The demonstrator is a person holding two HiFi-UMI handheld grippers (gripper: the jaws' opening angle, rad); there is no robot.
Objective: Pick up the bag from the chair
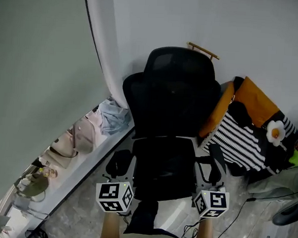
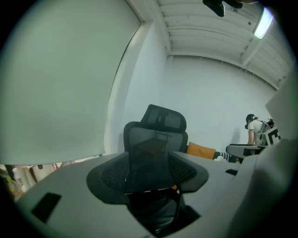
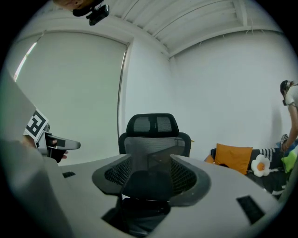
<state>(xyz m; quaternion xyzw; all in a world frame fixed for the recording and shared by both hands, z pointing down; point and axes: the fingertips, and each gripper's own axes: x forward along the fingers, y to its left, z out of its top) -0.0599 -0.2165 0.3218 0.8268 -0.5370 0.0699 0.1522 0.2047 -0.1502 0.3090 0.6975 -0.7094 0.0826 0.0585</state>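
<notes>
Grey floor [image 1: 78, 215] carries blk office chair [image 1: 172, 107], cables [image 1: 245, 203] lying alongside.

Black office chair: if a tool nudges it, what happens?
The chair likely swivels or rolls rather than resisting; its base is mostly hidden, so unconfirmed. The mesh backrest would probably flex under a push. Tall headrest: may tip if shoved high.

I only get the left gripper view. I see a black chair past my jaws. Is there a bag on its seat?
Observer: From the head view the chair has an all-black seat; I can't pick out a bag on it.
Operator: What's my other gripper doing?
Observer: The right gripper is open, empty, aimed at the chair too.
Operator: Anything fun beside the chair?
Observer: A fried-egg plush lies on a striped cushion, right of it in the head view.
</notes>
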